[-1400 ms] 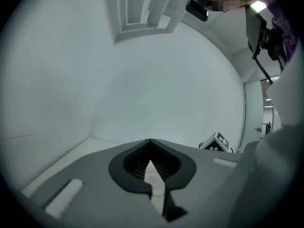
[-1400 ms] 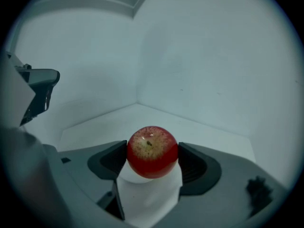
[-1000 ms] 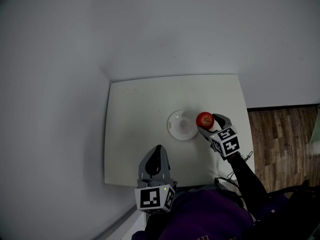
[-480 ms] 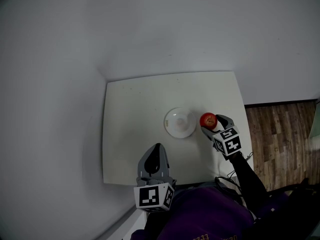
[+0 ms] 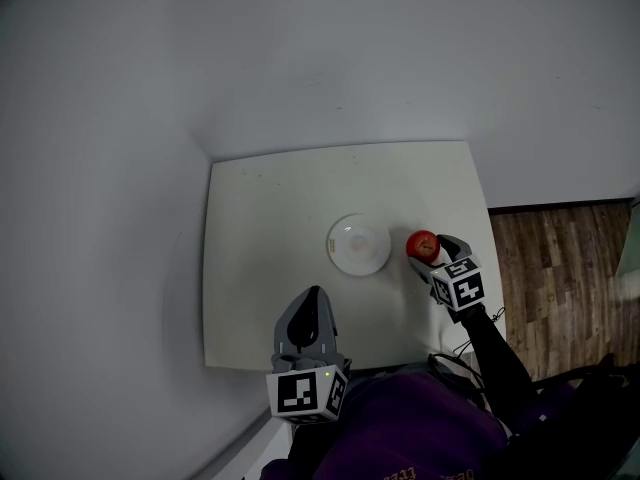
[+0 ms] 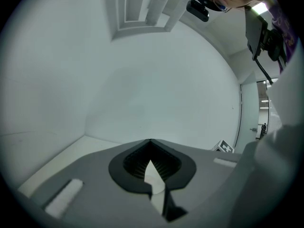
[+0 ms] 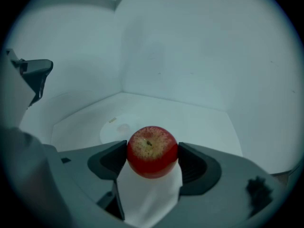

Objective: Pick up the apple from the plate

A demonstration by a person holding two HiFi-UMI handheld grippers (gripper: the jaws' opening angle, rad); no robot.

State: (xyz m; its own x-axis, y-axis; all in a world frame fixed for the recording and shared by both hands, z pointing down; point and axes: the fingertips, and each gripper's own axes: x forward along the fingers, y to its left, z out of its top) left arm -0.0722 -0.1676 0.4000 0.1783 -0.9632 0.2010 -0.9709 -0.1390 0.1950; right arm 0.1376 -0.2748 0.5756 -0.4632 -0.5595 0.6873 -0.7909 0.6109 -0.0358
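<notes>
While the right tool [image 5: 428, 252] is clamped on it, the apple [image 5: 422, 244] sits between the two dark jaws, one pressing each side of the fruit. In the right gripper view the apple [image 7: 152, 151] is red with a speckled yellowish top, its stem hollow turned toward the camera, and the right tool [image 7: 152, 161] holds it at the very front of the jaws. Ahead of that tool and a little to its left lies the white plate [image 7: 114, 127], apart from the apple; from the head view the plate [image 5: 336, 244] is just beside the jaws on their left, with a strip of bare counter [image 5: 270, 218] between its rim and the fruit. Nothing lies between the apple and the plate. Behind the jaws comes the right tool's marker cube [image 5: 458, 288], and past it a dark sleeve [image 5: 495, 358] runs back toward the person. Right of this tool the counter ends near a wooden floor [image 5: 560, 278]. Well apart, to the left of and behind the right tool, the left tool [image 5: 313, 296] hangs over the near edge of the counter, its marker cube [image 5: 305, 393] toward the person. In its own view the left tool [image 6: 150, 145] has its jaws together at the tips with nothing between them, facing a plain pale wall [image 6: 156, 80] beyond the counter [image 6: 57, 151].
</notes>
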